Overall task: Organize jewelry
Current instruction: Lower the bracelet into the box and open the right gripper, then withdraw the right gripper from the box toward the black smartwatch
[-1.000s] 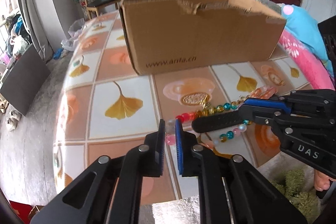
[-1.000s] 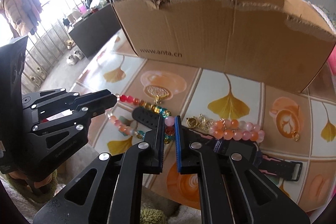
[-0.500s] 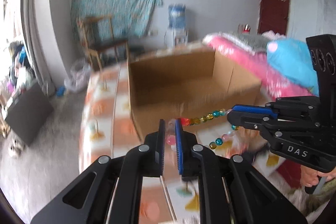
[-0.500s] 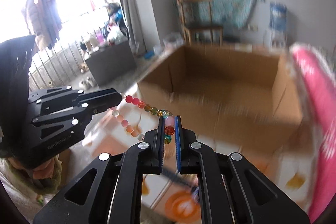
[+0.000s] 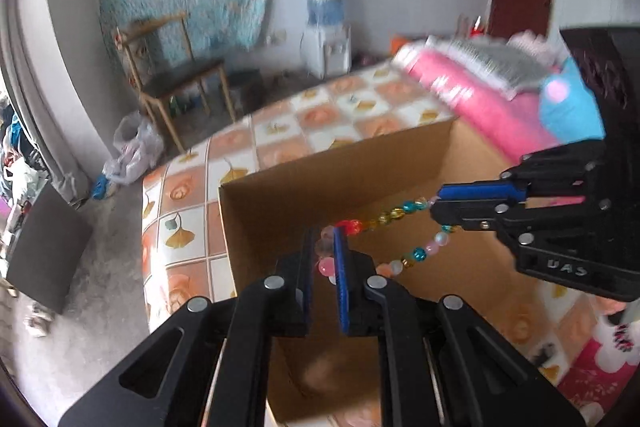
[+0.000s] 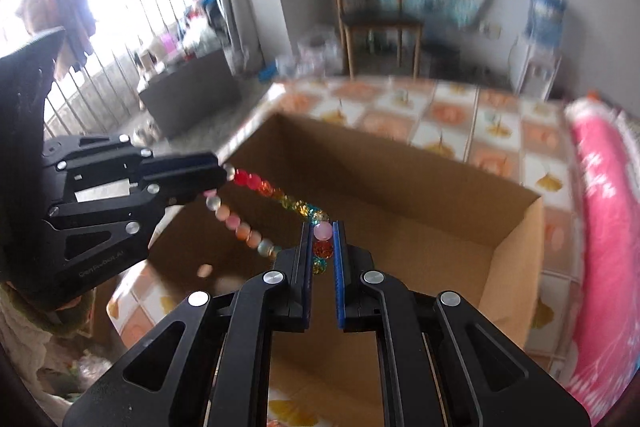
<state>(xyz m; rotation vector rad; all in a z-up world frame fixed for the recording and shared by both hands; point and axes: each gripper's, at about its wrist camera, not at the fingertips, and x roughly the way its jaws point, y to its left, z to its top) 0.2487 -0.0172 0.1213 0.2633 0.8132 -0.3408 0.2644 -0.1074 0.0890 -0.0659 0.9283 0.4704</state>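
Left claw (image 5: 323,253) clamped on pink/clear beads at one end of the bead bracelet (image 5: 384,217), right claw (image 6: 323,243) clamped on pink + red beads at the other end. I've got the bracelet strung between both claws, in the air over the open cardboard box (image 5: 280,195)

Left wrist cam: red, yellow, teal beads run from my left tips up to the right claw (image 5: 434,203) on the right side of frame; second strand (teal, pink, white beads) sags below it. Right claw tips pinched together on the strand

Right wrist cam: left claw (image 6: 222,175) comes in from frame left, tips shut on the string next to a clear bead and the red ones. Rainbow strand goes from there down to my right tips, pale pink/orange strand loops underneath. Box interior (image 6: 400,227) sits right below the bracelet, looks bare inside where visible

Box rests on worktop (image 5: 192,187) w/ tiled ginkgo-leaf cloth. Pink bedding (image 6: 600,227) just beside the box on the right. Wooden chair (image 5: 176,75) and water dispenser (image 5: 326,27) by the far wall. Bg is motion-blurred, fine detail n/a
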